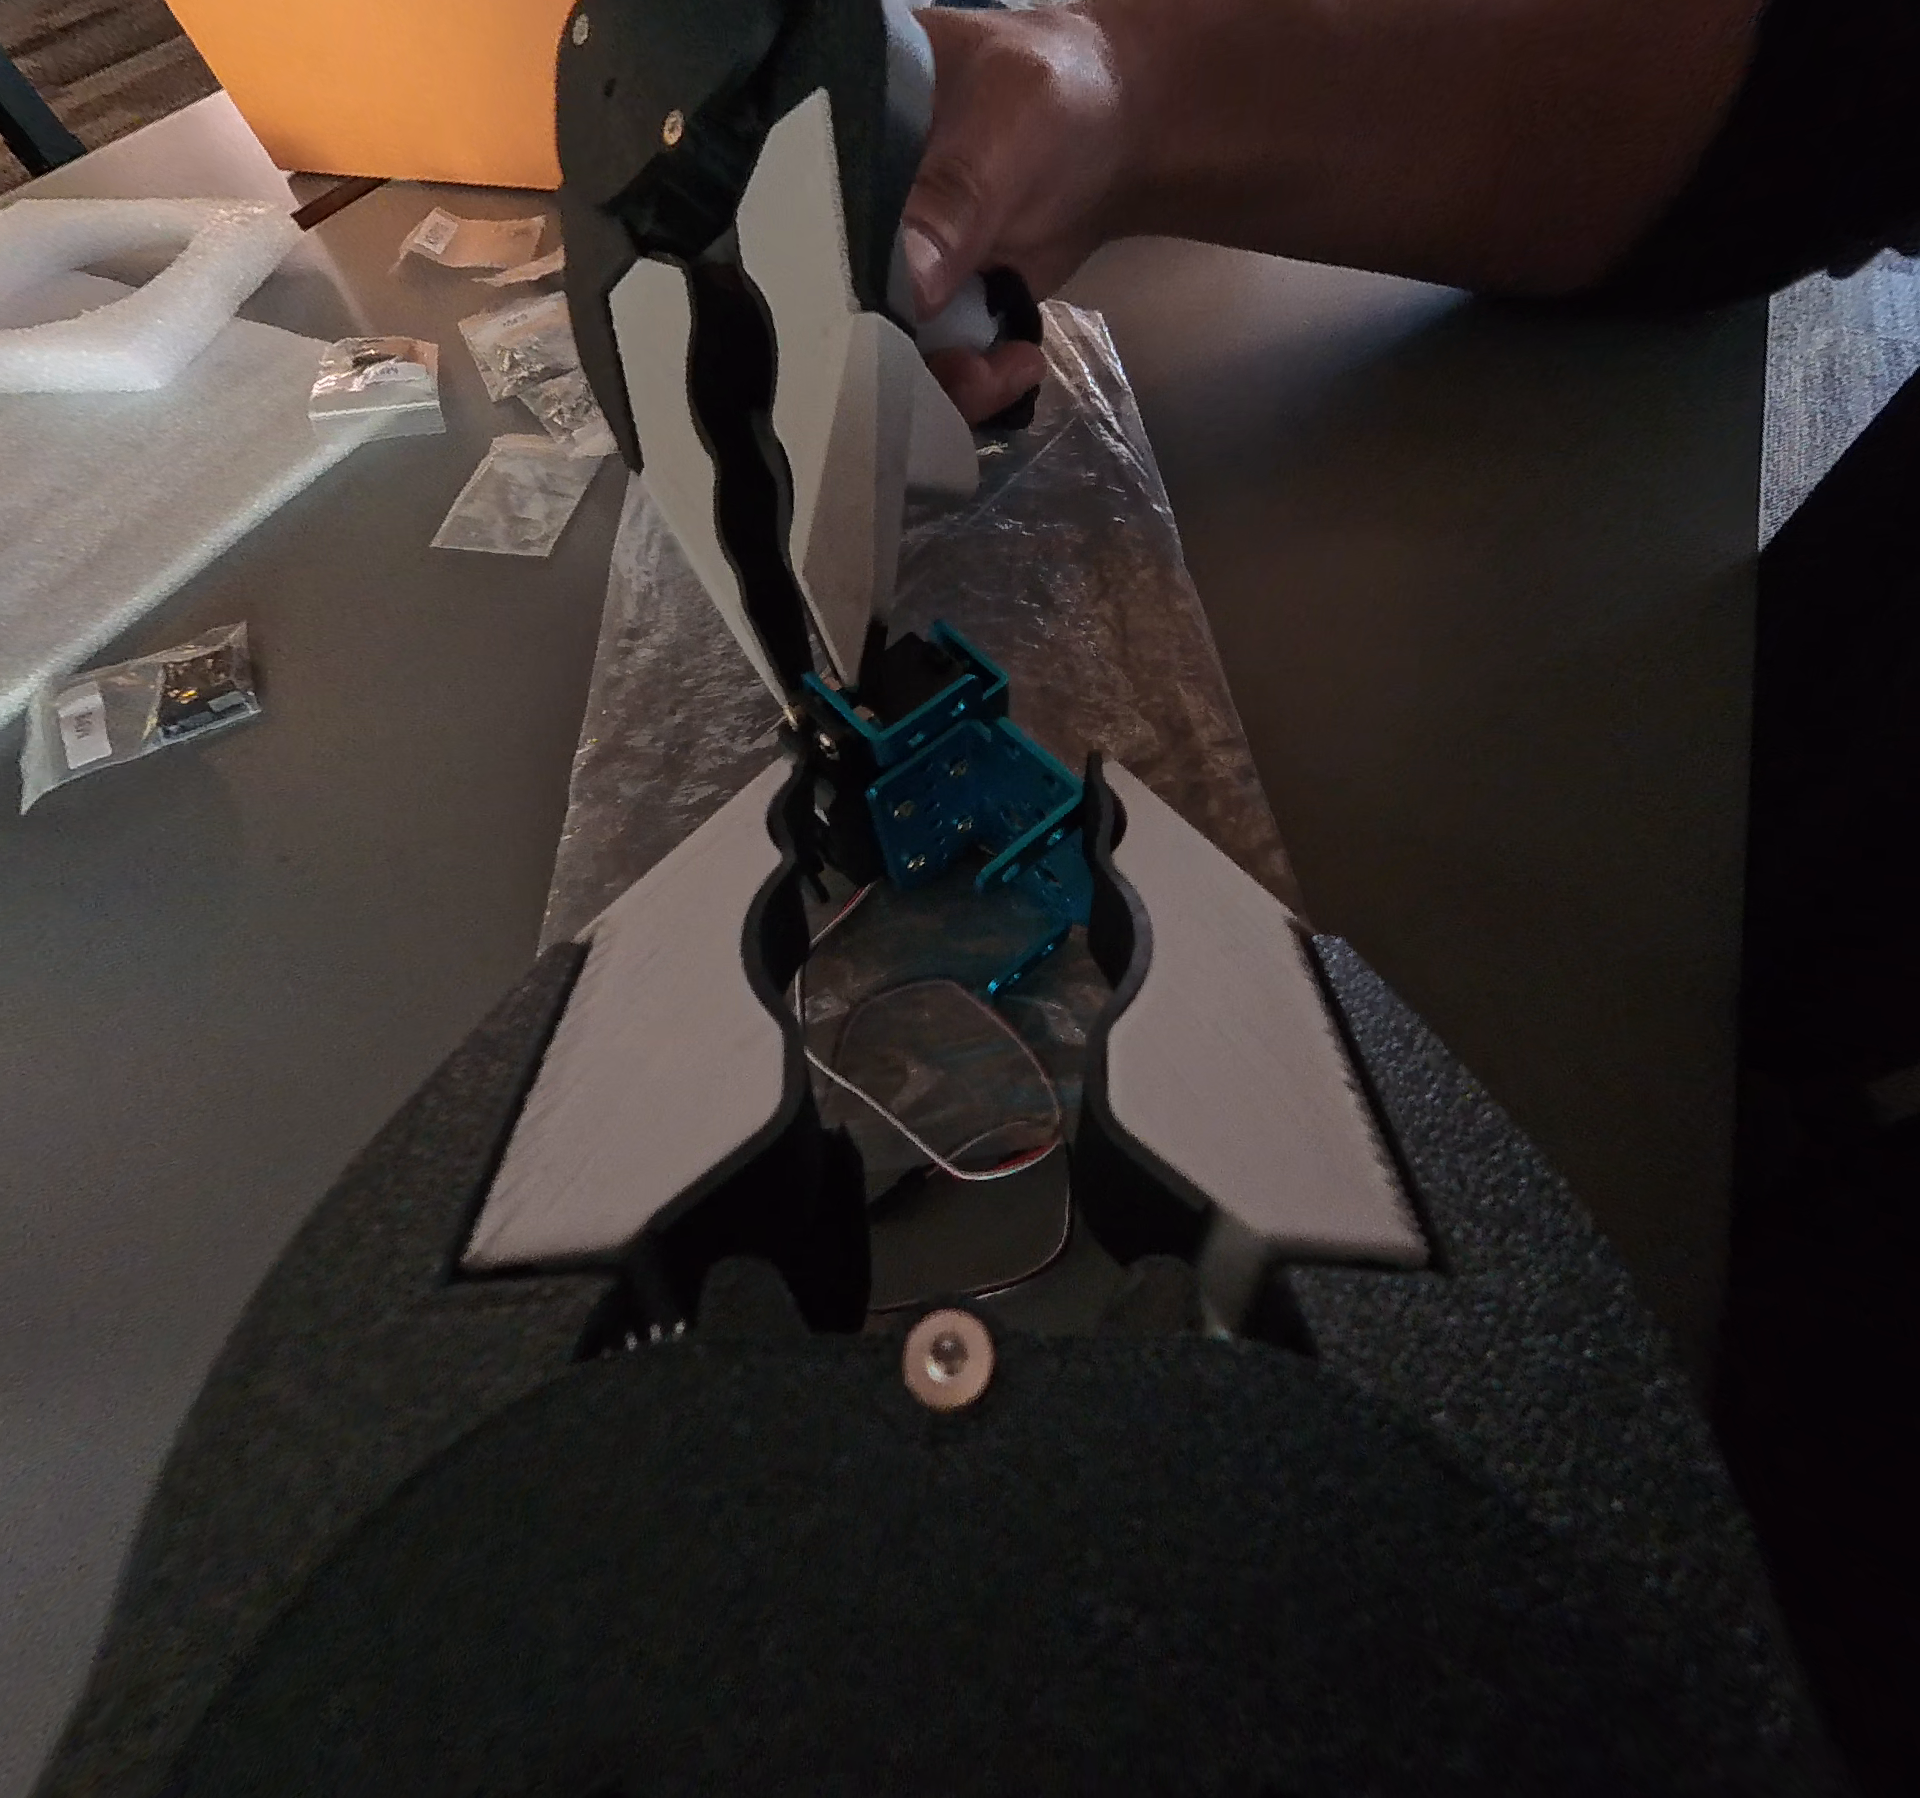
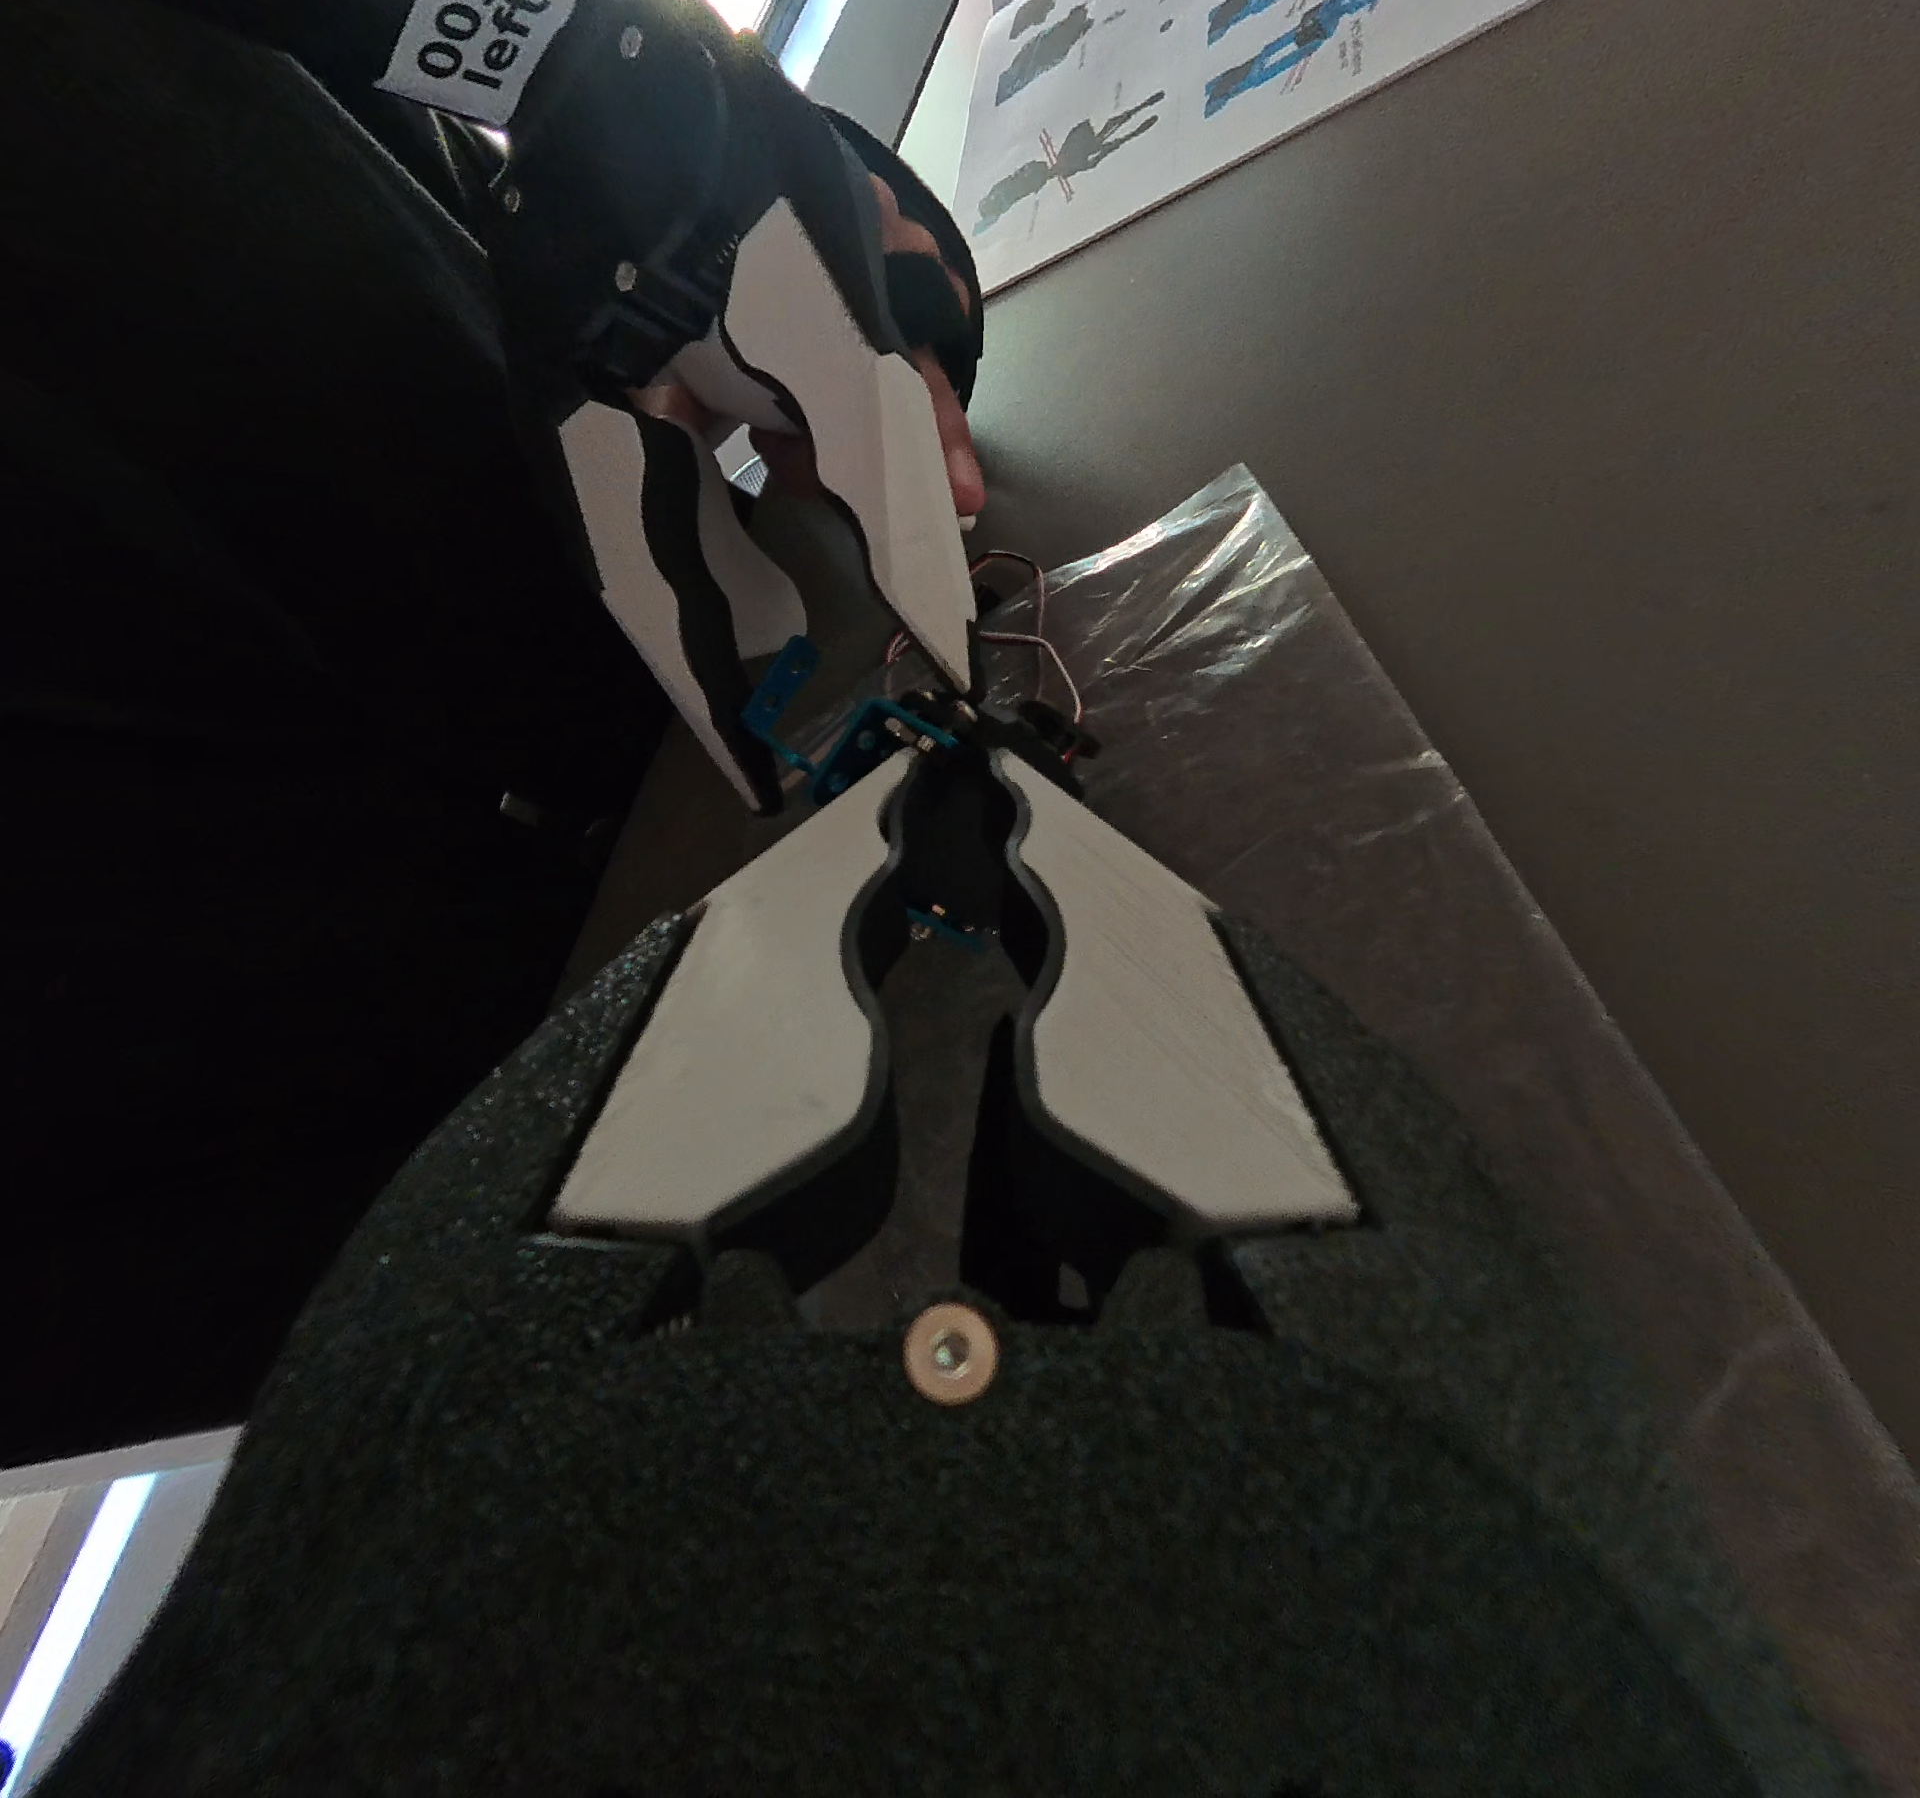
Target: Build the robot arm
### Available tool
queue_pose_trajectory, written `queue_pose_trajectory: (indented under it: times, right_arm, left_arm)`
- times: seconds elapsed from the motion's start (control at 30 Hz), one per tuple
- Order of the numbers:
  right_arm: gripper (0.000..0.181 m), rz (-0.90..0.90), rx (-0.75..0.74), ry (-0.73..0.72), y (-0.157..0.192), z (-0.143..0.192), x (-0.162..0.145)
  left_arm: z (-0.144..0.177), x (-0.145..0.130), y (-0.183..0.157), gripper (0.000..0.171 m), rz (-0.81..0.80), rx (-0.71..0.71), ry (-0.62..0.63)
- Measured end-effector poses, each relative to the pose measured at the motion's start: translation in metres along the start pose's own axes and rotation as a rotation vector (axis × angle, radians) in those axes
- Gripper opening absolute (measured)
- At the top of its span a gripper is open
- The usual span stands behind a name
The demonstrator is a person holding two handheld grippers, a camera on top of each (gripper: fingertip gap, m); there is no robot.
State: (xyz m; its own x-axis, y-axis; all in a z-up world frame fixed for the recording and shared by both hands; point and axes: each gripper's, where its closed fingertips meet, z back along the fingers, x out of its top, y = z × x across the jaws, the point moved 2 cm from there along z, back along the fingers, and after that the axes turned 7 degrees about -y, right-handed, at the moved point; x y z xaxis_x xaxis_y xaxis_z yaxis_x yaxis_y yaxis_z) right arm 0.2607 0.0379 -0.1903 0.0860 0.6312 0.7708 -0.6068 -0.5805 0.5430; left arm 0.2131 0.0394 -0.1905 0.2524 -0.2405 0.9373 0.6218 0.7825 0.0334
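Both claws crowd the blue bracket assembly (image 1: 951,798) — grey table (image 1: 1403,605) (rightward) bare.

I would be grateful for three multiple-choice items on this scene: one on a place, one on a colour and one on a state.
1. In the left wrist view, where do the small clear bags lie?
A. on the table, left of the plastic sheet
B. on the plastic sheet
C. inside the orange box

2. What colour is the bracket assembly?
A. red
B. blue
C. yellow

3. How do the jaws of the left gripper stand?
A. pressed together with nothing between
B. out of sight
C. apart, with the bracket assembly between them

Answers:
1 A, since the bags sit on bare table beside the sheet.
2 B, since its metal plates are blue.
3 C, since the assembly fills the gap between them.
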Motion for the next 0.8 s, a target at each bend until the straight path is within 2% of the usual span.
queue_pose_trajectory:
  times: [0.13,0.3,0.53,0.67,0.8]
  right_arm:
    - [0.009,0.009,-0.009,-0.010,0.002,-0.004,0.001]
    - [0.007,0.013,-0.030,-0.012,0.001,-0.004,0.002]
    - [0.007,0.029,-0.068,-0.034,-0.004,-0.003,0.005]
    - [0.007,0.031,-0.074,-0.037,-0.004,-0.004,0.006]
    - [0.007,0.030,-0.083,-0.028,-0.004,-0.003,0.006]
  left_arm:
    - [-0.004,0.000,0.002,0.071,0.004,0.021,0.007]
    - [-0.007,0.002,0.001,0.065,0.031,0.030,0.013]
    - [0.000,-0.001,0.011,0.069,0.039,0.149,0.045]
    - [-0.001,0.001,0.005,0.054,0.000,0.147,0.026]
    - [-0.002,0.001,0.005,0.054,-0.006,0.149,0.010]
